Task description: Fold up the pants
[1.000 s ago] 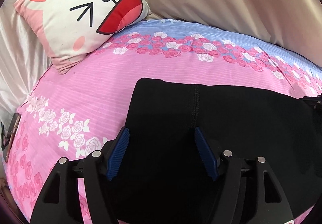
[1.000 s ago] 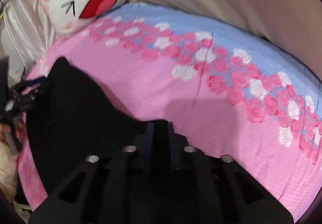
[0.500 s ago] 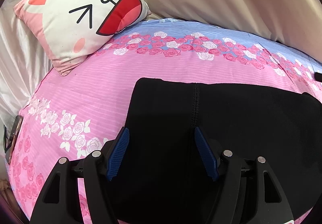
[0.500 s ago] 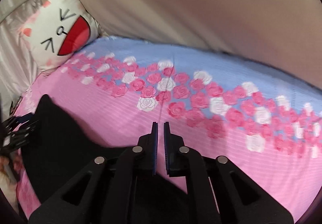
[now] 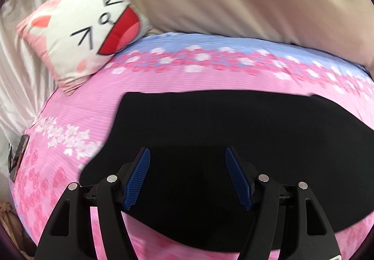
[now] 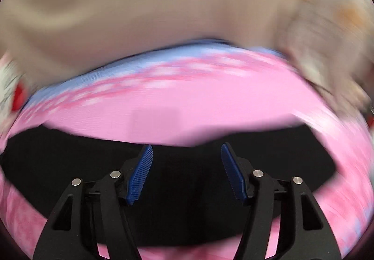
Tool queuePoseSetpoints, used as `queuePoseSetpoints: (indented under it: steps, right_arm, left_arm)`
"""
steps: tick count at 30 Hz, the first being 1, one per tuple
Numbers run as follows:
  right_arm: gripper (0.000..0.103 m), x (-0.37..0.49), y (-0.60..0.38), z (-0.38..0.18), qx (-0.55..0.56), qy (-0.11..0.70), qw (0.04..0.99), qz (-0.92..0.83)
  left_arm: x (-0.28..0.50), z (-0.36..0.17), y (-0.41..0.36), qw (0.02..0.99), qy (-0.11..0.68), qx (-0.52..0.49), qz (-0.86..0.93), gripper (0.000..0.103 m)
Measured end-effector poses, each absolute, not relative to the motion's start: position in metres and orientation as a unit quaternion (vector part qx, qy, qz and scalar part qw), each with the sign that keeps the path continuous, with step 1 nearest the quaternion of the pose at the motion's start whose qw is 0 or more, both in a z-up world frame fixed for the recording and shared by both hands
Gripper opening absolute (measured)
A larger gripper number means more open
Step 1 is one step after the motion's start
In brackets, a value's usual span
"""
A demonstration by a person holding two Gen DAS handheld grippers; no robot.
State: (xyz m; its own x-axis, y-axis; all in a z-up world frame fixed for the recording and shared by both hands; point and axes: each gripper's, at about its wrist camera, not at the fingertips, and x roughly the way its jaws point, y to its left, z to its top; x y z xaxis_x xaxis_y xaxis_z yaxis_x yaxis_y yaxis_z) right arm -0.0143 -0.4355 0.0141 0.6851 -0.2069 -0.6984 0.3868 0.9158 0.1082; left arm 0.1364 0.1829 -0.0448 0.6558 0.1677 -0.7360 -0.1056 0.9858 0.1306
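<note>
Pants are seen flat mid-frame, released between folds by the spread left gripper and spread right gripper; an edge must be regripped.

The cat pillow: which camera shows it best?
The left wrist view: the cat pillow shows whole, face and red mouth clear, beyond the black pants. The right wrist view catches only a blurred sliver of it at its left edge.

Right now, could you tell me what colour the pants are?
Plain black pants, clearest in the left wrist view.
</note>
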Motion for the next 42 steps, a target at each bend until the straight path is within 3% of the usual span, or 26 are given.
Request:
queuePoseSetpoints:
  steps: [5, 10, 11, 12, 14, 18, 21, 25, 29, 31, 33, 34, 42]
  right_arm:
    - [0.061, -0.06, -0.537, -0.006, 0.186, 0.37, 0.884, -0.219]
    - [0.06, -0.028, -0.561, -0.026, 0.179, 0.391, 0.886, -0.174]
    - [0.034, -0.02, -0.556, -0.031, 0.173, 0.4, 0.887, -0.151]
    - [0.015, -0.013, -0.55, -0.036, 0.162, 0.413, 0.886, -0.14]
    - [0.009, -0.015, -0.541, -0.02, 0.109, 0.402, 0.899, -0.138]
    - [0.01, -0.053, -0.554, 0.007, 0.121, 0.357, 0.913, -0.156]
    - [0.013, -0.05, -0.574, -0.039, 0.131, 0.407, 0.892, -0.148]
    - [0.024, -0.072, -0.575, -0.016, 0.155, 0.37, 0.901, -0.169]
    - [0.024, -0.059, -0.555, 0.012, 0.147, 0.353, 0.914, -0.135]
    - [0.026, -0.033, -0.524, 0.024, 0.122, 0.358, 0.922, -0.08]
    - [0.049, -0.001, -0.48, 0.03, 0.09, 0.365, 0.926, -0.024]
    - [0.052, 0.012, -0.457, 0.03, 0.072, 0.37, 0.926, 0.0]
    - [0.051, 0.113, -0.224, 0.007, -0.056, 0.41, 0.885, 0.211]
  left_arm:
    - [0.123, -0.051, 0.121, 0.91, 0.412, 0.035, 0.037, 0.065]
    - [0.118, -0.061, 0.066, 0.904, 0.425, 0.046, 0.017, 0.065]
    - [0.117, -0.061, 0.058, 0.903, 0.426, 0.047, 0.016, 0.065]
    - [0.116, -0.062, 0.052, 0.903, 0.427, 0.049, 0.018, 0.065]
    - [0.117, -0.064, 0.046, 0.9, 0.432, 0.052, 0.024, 0.065]
    - [0.117, -0.066, 0.04, 0.896, 0.439, 0.061, 0.033, 0.065]
    - [0.12, -0.073, 0.034, 0.892, 0.446, 0.064, 0.032, 0.065]
    - [0.123, -0.075, 0.028, 0.89, 0.449, 0.076, 0.04, 0.066]
    - [0.125, -0.067, 0.034, 0.894, 0.44, 0.068, 0.046, 0.066]
    - [0.128, -0.062, 0.041, 0.897, 0.433, 0.067, 0.057, 0.066]
    - [0.13, -0.057, 0.051, 0.9, 0.427, 0.057, 0.068, 0.066]
    - [0.131, -0.054, 0.06, 0.902, 0.424, 0.048, 0.073, 0.067]
    - [0.153, -0.053, 0.113, 0.9, 0.417, 0.045, 0.115, 0.069]
